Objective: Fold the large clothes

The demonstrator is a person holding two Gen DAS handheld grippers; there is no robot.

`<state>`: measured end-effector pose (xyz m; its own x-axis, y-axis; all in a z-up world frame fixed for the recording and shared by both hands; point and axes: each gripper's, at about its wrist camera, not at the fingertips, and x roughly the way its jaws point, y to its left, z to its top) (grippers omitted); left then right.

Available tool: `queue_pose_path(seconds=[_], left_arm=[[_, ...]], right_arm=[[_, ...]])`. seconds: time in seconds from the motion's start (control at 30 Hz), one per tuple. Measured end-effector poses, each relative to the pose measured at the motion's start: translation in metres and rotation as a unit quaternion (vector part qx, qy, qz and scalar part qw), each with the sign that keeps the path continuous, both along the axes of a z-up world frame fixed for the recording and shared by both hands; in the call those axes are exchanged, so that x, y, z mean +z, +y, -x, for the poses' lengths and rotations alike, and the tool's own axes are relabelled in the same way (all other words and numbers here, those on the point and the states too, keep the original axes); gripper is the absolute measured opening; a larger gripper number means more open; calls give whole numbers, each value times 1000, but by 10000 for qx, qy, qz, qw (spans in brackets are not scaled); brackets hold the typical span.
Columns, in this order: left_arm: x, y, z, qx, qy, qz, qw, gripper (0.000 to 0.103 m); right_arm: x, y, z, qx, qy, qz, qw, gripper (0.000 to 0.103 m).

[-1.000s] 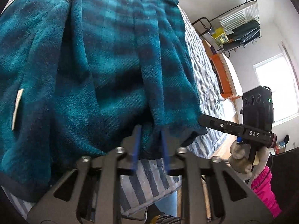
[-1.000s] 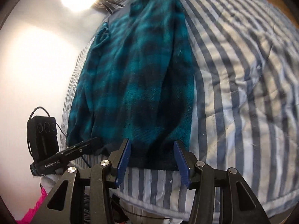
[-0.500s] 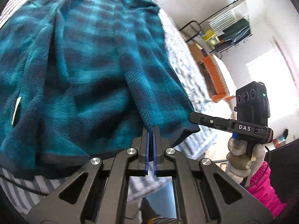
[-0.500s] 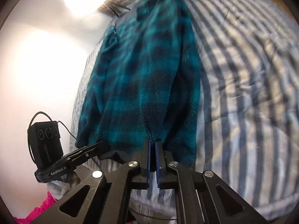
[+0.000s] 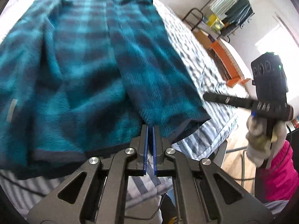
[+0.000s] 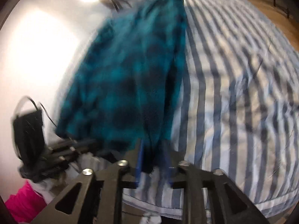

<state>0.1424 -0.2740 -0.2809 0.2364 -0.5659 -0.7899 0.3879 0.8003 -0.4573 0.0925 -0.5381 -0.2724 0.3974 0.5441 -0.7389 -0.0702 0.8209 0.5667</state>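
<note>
While the teal plaid fleece garment [image 5: 78, 69] lies spread along the striped bedspread [image 5: 209, 115], you have its near hem pinched in your left gripper [image 5: 150, 130]: the two blue pads [image 5: 145, 149] are pressed together with only the dark hem binding and a fold of fleece caught at their tips. From that hem the garment runs away from you up the bedspread, its far end reaching the head of the bed, and a pale label [image 5: 11, 110] shows on the fleece off to the left of your grip.

Your right gripper [image 6: 152, 156] sits at the same hem, further toward the bedspread's bare striped side (this view is badly blurred). Its jaws are opening, and a hanging fold of the fleece still passes between the blue pads [image 6: 139, 160]; you cannot tell from the blur whether the pads press on it. In the right wrist view the garment [image 6: 127, 71] lies along the left edge of the bedspread [image 6: 233, 93], next to the white wall.

Beyond the bedspread's far side stands a metal rack [image 5: 231, 13] hung with clothes. Your gloved right hand [image 5: 261, 140] and a pink sleeve [image 5: 280, 169] show beside the bedspread's near corner.
</note>
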Motion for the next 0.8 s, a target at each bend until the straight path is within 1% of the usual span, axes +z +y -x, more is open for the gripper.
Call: queue_pose_path(seconds=[0.03,0.1,0.17,0.23,0.37,0.5,0.57,0.6,0.63,0.67,0.77,0.8], left_arm=[[4,0,1,39,-48,3,10000,1],[13,1,5,119,-164,15,9998,1],[18,-4,6,88,-221,115,9997,1],[21,-16,6,-51,-263,174,9995,1],[15,-45,8,-342,-204,278,9988,1],[-2,-67,5,-497,-131,197,9985,1],[-10,-75,5,-526,-101,112,9985,1],[-13,-76,5,-522,-69,119,9985,1],[-18,-77,6,-522,-10,134,9985,1],[-21,-78,7,-535,19,128,9985,1],[-25,-80,10,-586,-40,28,9983,1],[-27,-83,8,-595,-44,2,9982,1]], right_arm=[[6,-7,-5,-43,-124,-122,9998,31],[10,-15,-22,-180,-214,-233,9993,32],[8,-20,-41,-314,-198,-221,9991,33],[2,-19,-66,-419,-117,-255,9987,33],[-18,-24,-107,-668,76,-494,9965,33],[-32,-24,-135,-682,230,-577,9957,33],[-38,-22,-143,-667,273,-562,9958,25],[-40,-19,-146,-667,297,-551,9958,13],[-41,-19,-148,-668,305,-511,9960,7],[-40,-18,-148,-683,282,-395,9965,5],[-31,-19,-144,-702,17,18,9975,4],[-32,-20,-143,-696,-13,63,9976,4]])
